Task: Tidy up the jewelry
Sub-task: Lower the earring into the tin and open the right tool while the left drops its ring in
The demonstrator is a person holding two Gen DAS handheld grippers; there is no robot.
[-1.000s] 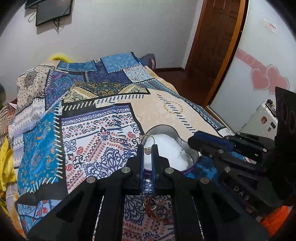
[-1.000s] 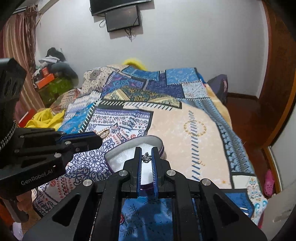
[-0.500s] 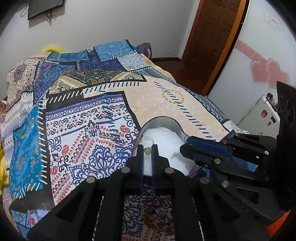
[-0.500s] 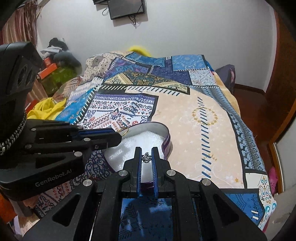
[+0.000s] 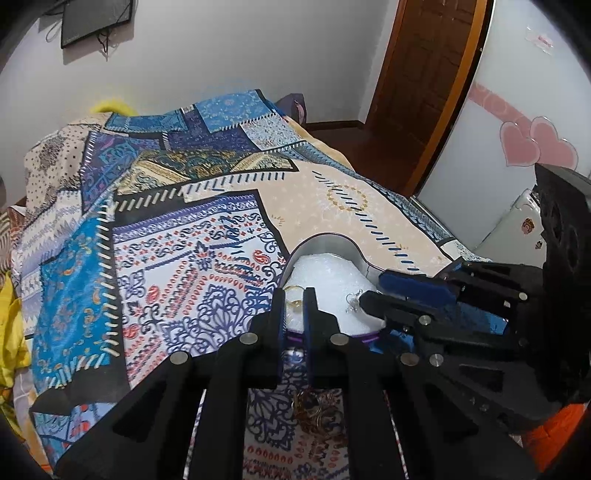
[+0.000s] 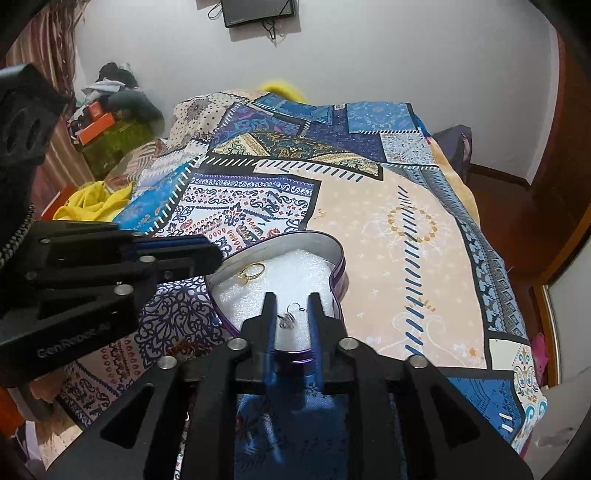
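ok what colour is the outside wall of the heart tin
Purple, with a silvery inside; the heart-shaped tin shows it best in the right wrist view.

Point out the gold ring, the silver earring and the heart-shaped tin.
gold ring [image 6: 251, 272]: right wrist view, on its band, lying on the foam.
silver earring [image 6: 287, 318]: right wrist view, on its dangling part.
heart-shaped tin [image 6: 341, 267]: right wrist view, on its purple outer wall.

Patchwork bedspread [image 6: 369, 206] covers pretty much the whole bed, blue/cream/navy patches. TV [image 6: 258, 11] on the white wall at 12 in the right wrist view, cables hanging under it. Yellow cloth [image 6: 92, 199] at 9, w/ an orange box [image 6: 98, 122] and a clothes pile [image 6: 114, 85] approx 10. Left wrist view: wooden door [image 5: 424, 74] at 1, pink heart stickers [image 5: 535, 147] at 2.
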